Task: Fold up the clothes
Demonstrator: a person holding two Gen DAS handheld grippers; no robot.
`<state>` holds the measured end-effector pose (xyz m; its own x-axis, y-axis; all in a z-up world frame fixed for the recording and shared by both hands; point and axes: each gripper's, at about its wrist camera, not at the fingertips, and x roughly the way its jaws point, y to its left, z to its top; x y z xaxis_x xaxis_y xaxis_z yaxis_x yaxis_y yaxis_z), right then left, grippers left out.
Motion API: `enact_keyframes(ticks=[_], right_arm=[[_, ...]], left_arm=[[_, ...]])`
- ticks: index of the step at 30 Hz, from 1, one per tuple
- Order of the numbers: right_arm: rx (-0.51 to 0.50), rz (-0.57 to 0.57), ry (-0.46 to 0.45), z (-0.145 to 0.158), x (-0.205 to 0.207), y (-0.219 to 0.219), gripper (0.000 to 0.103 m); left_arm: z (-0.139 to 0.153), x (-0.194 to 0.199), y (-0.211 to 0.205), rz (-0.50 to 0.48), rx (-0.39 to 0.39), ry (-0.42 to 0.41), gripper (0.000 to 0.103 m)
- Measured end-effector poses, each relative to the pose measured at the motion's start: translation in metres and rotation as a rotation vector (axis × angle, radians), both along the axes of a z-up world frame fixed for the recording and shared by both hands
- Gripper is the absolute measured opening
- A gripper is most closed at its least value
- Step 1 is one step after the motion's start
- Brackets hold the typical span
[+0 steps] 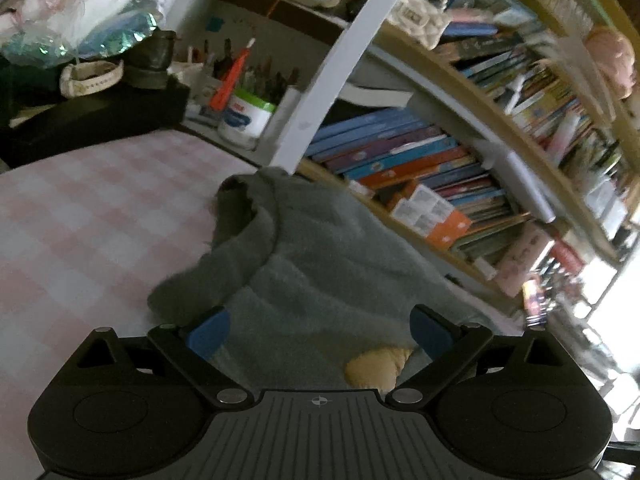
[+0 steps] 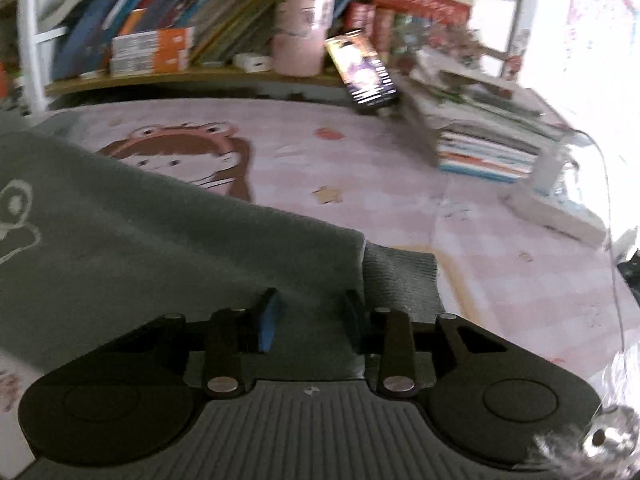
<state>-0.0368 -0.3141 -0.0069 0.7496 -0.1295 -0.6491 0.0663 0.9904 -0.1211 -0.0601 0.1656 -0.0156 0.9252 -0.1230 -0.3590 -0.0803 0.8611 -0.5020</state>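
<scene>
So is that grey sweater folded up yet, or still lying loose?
Still loose. The grey sweater lies rumpled on the pink checked cloth, one sleeve bunched up, and its ribbed cuff sticks out flat.

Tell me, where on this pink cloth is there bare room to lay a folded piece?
Bare room lies on the checked cloth left of the grey sweater, and on the pink cloth between the sweater's cuff and the book stack. It is crowded by the pen cup and the shelf books.

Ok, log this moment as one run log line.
task: fold clothes | left gripper: open over grey sweater | right gripper: open astride sleeve near cuff | surface: pink checked cloth
</scene>
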Motion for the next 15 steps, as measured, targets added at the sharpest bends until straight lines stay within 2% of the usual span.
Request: enact_keyframes(ticks=[3,7,9,10,11,15], right_arm=[[-0.05,-0.02,-0.014,-0.002,0.006,0.003,0.032],[-0.113,-0.014,-0.016,-0.002,0.005,0.013,0.035],[-0.095,0.001,-0.025,0.0,0.0,0.017,0.044],[-0.078,0.014,-0.032,0.001,-0.002,0.018,0.049],[-0.062,0.03,-0.037,0.002,-0.004,0.021,0.049],[-0.029,0.103,-0.054,0.007,-0.009,0.038,0.05]], left_arm=[[0.002,-0.002,-0.002,0.001,0.019,-0.021,0.098],[0.006,-0.011,0.002,0.056,0.028,-0.084,0.096],[0.007,-0.016,0.005,0.089,0.029,-0.119,0.085],[0.007,-0.016,0.005,0.11,0.043,-0.118,0.071],[0.007,-0.015,0.005,0.126,0.057,-0.107,0.064],[0.002,-0.008,0.014,0.172,0.029,-0.036,0.064]])
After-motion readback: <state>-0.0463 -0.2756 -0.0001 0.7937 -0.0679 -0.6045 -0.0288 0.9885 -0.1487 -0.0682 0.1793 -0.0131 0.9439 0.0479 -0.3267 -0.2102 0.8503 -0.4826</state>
